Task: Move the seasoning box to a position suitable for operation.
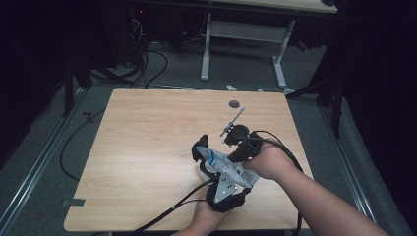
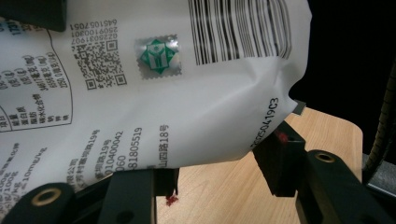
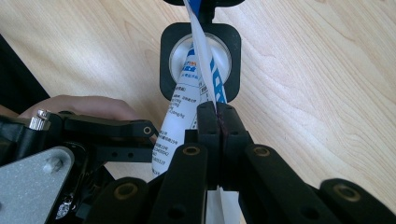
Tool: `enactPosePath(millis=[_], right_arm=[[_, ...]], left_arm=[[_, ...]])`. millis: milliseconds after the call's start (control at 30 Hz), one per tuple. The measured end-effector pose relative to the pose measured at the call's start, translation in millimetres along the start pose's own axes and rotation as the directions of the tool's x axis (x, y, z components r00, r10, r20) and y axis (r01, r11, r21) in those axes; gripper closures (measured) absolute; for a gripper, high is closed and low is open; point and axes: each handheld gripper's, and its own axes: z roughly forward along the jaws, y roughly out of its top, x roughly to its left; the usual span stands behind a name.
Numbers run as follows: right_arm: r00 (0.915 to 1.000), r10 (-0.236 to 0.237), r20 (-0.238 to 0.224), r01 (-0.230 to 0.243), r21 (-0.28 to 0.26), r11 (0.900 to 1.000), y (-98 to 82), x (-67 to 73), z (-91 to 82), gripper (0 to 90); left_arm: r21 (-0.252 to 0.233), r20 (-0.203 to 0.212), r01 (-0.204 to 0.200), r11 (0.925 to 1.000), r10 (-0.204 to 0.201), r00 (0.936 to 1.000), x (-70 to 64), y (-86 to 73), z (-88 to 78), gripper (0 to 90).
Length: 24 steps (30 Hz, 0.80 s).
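A white printed pouch (image 1: pixel 225 165) with a barcode and small text (image 2: pixel 154 102) hangs over the table between both grippers. My left gripper (image 1: pixel 210 166) comes from the bottom hand; its jaws (image 2: pixel 215 172) press the pouch's lower body from both sides. My right gripper (image 1: pixel 237 158) is shut on the pouch's thin flat edge (image 3: pixel 217 122), with the pads together on the film. Below the pouch stands a round pale cup (image 3: pixel 178 55) in a black square holder (image 3: pixel 169 37); the pouch's end hangs over its mouth.
The wooden table (image 1: pixel 147 147) has a small grey disc (image 1: pixel 234 103) near its far edge. A thin rod (image 1: pixel 236 118) sticks out beyond the right gripper. Black cables trail off the front edge. A white-legged desk (image 1: pixel 246 29) stands behind, with cables on the floor.
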Motion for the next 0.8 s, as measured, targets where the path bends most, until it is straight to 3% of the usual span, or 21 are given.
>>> enactPosePath(millis=[800], right_arm=[[1.0000, -0.002, 0.009, 0.002, -0.004, 1.000, 2.2, 0.6, -0.7, 89.6]], left_arm=[[-0.020, 0.002, 0.020, 0.9996, -0.020, 0.9998, 0.3, 3.4, 1.0, 54.9]])
